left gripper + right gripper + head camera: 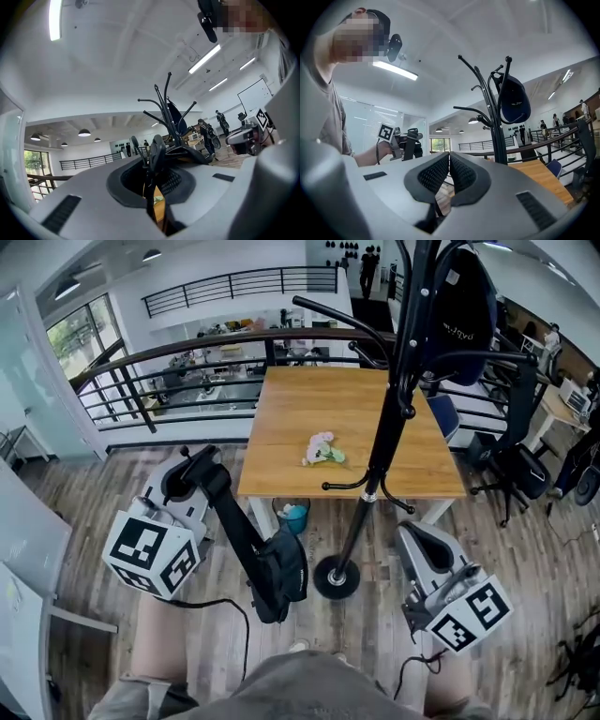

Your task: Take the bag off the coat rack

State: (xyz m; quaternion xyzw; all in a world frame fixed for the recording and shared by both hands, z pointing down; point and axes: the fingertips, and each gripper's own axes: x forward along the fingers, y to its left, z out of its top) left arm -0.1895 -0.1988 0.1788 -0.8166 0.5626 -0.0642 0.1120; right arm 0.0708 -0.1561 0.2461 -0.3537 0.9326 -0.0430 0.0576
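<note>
Left gripper (pixel 192 470): we held it at the near left, its jaws clamped on the black strap (pixel 234 521). In the left gripper view the strap ran up between the pads.
Coat rack (pixel 382 427): it stood upright at the near edge of the bench (pixel 309 399), with its round base on the wooden floor (pixel 94 484).
Black bag (pixel 281 577): it hung from the strap below the left gripper, over the floor and just left of the rack's base, clear of every hook. We could not tell whether it brushed the base.
Navy bag (pixel 461 306): a second, dark blue one hung on a hook at the top of the rack, on the right side.
Right gripper (pixel 412 538): we held it at the near right, just right of the rack's base — jaws together, nothing between them.
Bench: it had a wooden top, and a small bunch of pale flowers (pixel 322 450) lay near the middle. A black railing (pixel 187 352) ran beyond its far edge.
Bin (pixel 294 517): a small one with something teal inside stood under the bench's near edge.
</note>
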